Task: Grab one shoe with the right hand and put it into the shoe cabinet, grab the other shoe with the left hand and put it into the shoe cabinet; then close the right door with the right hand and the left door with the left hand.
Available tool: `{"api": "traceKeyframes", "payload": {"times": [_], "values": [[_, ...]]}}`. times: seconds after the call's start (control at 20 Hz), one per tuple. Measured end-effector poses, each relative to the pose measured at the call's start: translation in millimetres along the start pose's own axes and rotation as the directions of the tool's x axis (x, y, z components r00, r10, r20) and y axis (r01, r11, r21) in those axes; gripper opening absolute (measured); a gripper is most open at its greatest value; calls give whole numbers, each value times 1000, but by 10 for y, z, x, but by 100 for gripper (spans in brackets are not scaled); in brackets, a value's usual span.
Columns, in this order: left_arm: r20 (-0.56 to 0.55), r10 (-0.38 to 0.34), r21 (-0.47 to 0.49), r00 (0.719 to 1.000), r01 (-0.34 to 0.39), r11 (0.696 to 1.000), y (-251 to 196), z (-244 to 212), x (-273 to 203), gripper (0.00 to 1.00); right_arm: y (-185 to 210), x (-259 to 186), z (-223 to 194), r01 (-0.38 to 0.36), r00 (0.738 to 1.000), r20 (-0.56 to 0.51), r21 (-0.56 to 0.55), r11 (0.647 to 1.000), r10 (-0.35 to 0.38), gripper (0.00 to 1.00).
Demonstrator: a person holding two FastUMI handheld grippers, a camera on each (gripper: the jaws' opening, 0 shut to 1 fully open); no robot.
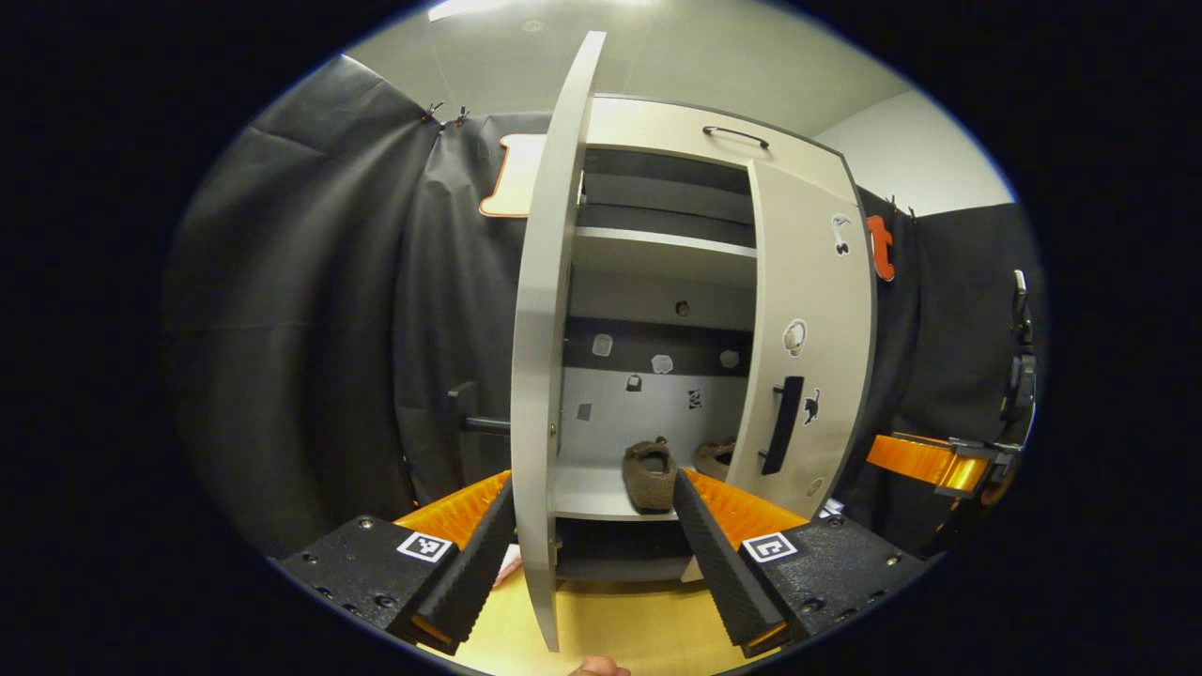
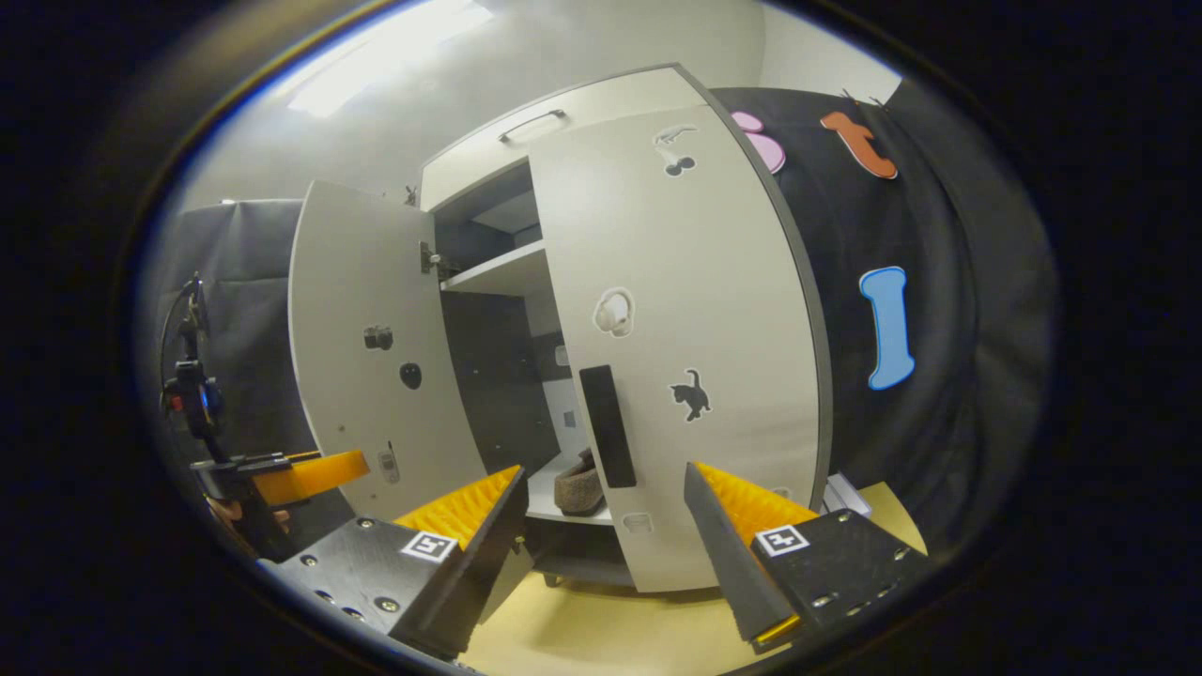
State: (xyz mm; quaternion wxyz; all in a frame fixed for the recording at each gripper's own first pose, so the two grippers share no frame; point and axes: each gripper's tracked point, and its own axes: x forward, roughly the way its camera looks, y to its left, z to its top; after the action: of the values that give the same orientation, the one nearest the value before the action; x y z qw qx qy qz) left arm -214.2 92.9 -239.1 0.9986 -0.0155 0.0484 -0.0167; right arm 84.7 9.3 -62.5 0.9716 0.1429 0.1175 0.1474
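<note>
The grey shoe cabinet (image 1: 657, 127) stands ahead. Its left door (image 1: 545, 310) is swung out, edge-on to me. The right door (image 1: 808, 329) is nearly shut, and its black handle (image 2: 608, 427) faces the right gripper view. Two brown shoes (image 1: 650, 474) (image 1: 716, 457) sit side by side on the lower shelf (image 1: 587, 493); one shoe (image 2: 577, 488) shows through the door gap. My left gripper (image 1: 593, 479) is open, with the left door's edge between its fingers, close to the left one. My right gripper (image 2: 604, 469) is open just before the right door's handle.
A pale wooden surface (image 1: 610, 629) lies under the cabinet. Black cloth walls close in on both sides. An upper shelf (image 1: 662, 244) and a top drawer with a handle (image 1: 735, 136) sit above. A hand holds the left gripper (image 2: 300, 474) beside the open left door (image 2: 376, 347).
</note>
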Motion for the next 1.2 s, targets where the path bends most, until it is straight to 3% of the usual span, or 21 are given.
{"api": "traceKeyframes", "payload": {"times": [0.65,0.7,0.75,0.85,1.05,1.15,1.2], "values": [[11,-198,-32,980,198,980,-793,-77,136,92,-30,-127,19,18,1000,19,9,1000,-18,99],[9,-211,-21,977,212,977,-859,-98,157,100,-39,-144,26,20,1000,21,9,1000,-20,99],[7,-226,-11,974,226,974,-922,-110,176,92,-38,-158,36,21,1000,23,10,1000,-21,99],[17,-271,-27,962,272,962,-1103,-81,176,96,-54,-190,42,25,999,28,13,1000,-25,99],[33,-288,-39,957,289,956,-1199,-30,174,92,-94,-261,70,37,999,39,21,999,-37,99],[30,-290,-48,957,291,956,-1207,-46,171,96,-143,-269,71,43,998,38,22,999,-44,99],[27,-290,-53,957,291,955,-1217,-58,171,92,-144,-273,80,46,998,37,23,999,-47,99]]}}
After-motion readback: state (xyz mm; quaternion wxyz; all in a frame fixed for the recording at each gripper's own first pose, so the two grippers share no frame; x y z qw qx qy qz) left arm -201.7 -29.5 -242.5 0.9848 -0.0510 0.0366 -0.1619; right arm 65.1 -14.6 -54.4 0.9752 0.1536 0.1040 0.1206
